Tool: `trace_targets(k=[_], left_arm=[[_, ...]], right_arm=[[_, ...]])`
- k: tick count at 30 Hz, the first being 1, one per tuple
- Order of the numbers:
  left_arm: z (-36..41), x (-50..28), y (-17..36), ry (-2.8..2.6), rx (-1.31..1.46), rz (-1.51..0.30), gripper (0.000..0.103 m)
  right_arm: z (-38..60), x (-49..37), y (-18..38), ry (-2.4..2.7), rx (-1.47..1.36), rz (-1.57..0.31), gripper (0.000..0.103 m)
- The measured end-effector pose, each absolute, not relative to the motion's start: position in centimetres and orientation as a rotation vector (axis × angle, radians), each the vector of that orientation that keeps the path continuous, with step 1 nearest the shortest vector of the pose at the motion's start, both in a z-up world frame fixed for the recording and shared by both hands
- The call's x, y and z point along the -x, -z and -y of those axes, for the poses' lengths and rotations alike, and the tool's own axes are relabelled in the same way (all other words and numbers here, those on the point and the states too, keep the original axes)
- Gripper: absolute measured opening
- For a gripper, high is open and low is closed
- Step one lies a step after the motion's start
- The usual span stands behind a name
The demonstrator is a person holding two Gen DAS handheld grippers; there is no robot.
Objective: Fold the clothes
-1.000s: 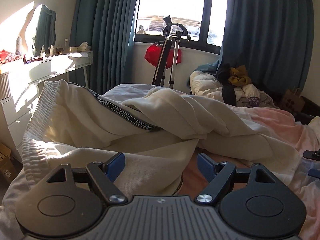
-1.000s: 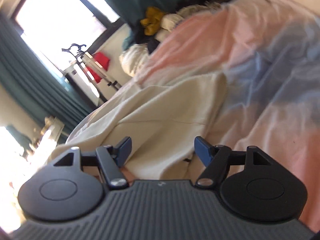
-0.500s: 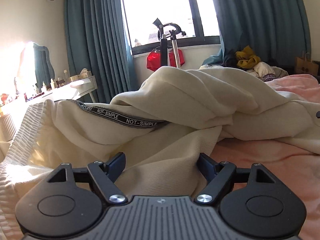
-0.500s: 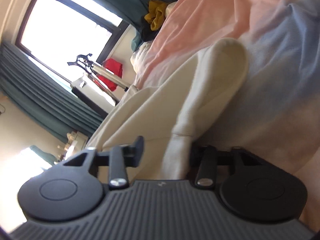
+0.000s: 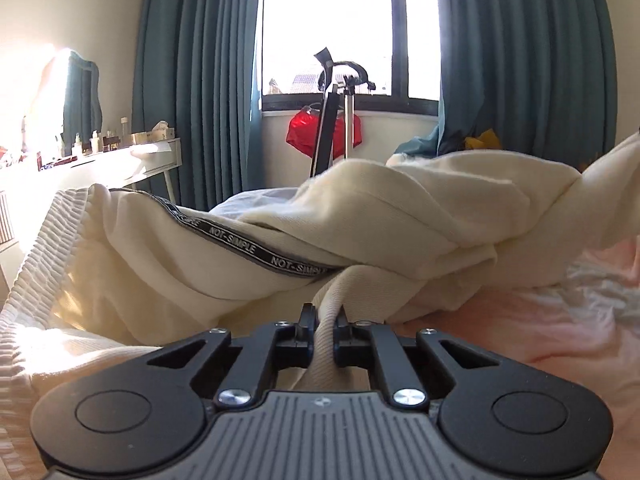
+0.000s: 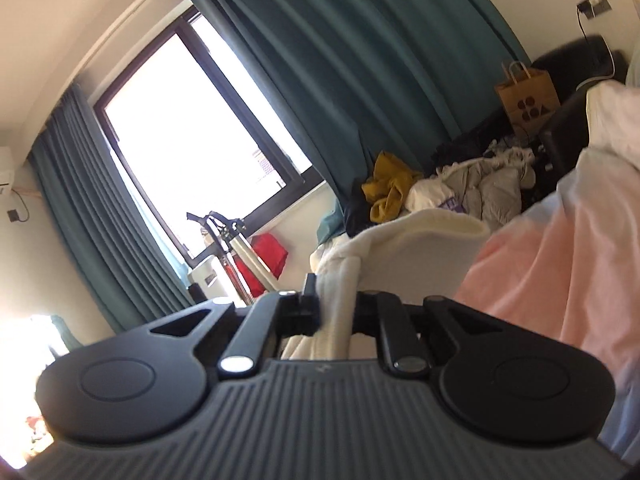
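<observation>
At the far left of the left wrist view, a white dressing table (image 5: 132, 162) carries small bottles beside a wavy-edged mirror (image 5: 82, 92). The ribbed white waistband (image 5: 48, 248) of the cream fleece trousers (image 5: 400, 208) rises from the left edge, and a grey tape printed NOT-SIMPLE (image 5: 256, 248) runs along the cloth toward the centre. The trousers lie bunched on the pink bedsheet (image 5: 540, 320). The left gripper (image 5: 325, 326) is clamped tight on a narrow fold of the trousers, its 2 fingers nearly meeting around the cloth. Behind, a black and silver metal stand (image 5: 336, 120) and a red bag (image 5: 304, 136) sit below the window, between teal curtains (image 5: 200, 80).

In the tilted right wrist view, the right gripper (image 6: 338, 312) pinches a thicker bunch of the same cream cloth, its fingers drawn in against it. Farther right lie a mustard garment (image 6: 386, 184) on a heap of clothes, a brown paper bag (image 6: 526, 96), and the pink sheet.
</observation>
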State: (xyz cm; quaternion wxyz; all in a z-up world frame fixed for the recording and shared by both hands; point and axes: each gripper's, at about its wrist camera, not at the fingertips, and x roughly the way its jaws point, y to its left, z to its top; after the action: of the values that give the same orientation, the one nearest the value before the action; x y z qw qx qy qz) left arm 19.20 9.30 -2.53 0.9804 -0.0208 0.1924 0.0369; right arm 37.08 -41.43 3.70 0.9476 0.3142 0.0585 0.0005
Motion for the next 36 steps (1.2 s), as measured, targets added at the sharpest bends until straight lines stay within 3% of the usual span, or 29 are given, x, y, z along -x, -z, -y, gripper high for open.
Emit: trace_targets(k=[6, 13, 17, 20, 22, 24, 30, 36], left_arm=[[-12.8, -18.0, -1.2, -0.081, 0.166, -0.292, 0.008], [-13.6, -18.6, -0.2, -0.061, 0.146, -0.341, 0.008], [-12.9, -19.5, 1.3, -0.072, 0.102, -0.346, 0.008], [-12.6, -19.9, 2.3, -0.074, 0.097, -0.35, 0.009], [-13.1, -19.9, 2.5, -0.07, 0.132, -0.363, 0.009], [-13.7, -20.0, 2.8, -0.067, 0.167, -0.376, 0.009], [-13.6, -19.6, 2.6, -0.068, 0.172, -0.392, 0.01], [-13.0, -18.8, 2.2, -0.08, 0.184, -0.406, 0.01]], right_arm=[[46.3, -44.4, -8.0, 0.153, -0.569, -0.149, 0.013], [45.8, -54.8, 0.8, 0.275, -0.437, -0.391, 0.014], [43.9, -56.5, 6.5, 0.273, -0.396, -0.442, 0.018], [44.4, -54.8, 6.2, 0.274, -0.422, -0.435, 0.026], [44.7, -53.7, 6.1, 0.274, -0.439, -0.43, 0.051], [45.0, -52.7, 5.9, 0.274, -0.457, -0.425, 0.068], [44.4, -44.8, 3.8, 0.248, -0.541, -0.399, 0.073], [35.0, -38.2, 7.4, -0.081, -0.638, -0.604, 0.072]])
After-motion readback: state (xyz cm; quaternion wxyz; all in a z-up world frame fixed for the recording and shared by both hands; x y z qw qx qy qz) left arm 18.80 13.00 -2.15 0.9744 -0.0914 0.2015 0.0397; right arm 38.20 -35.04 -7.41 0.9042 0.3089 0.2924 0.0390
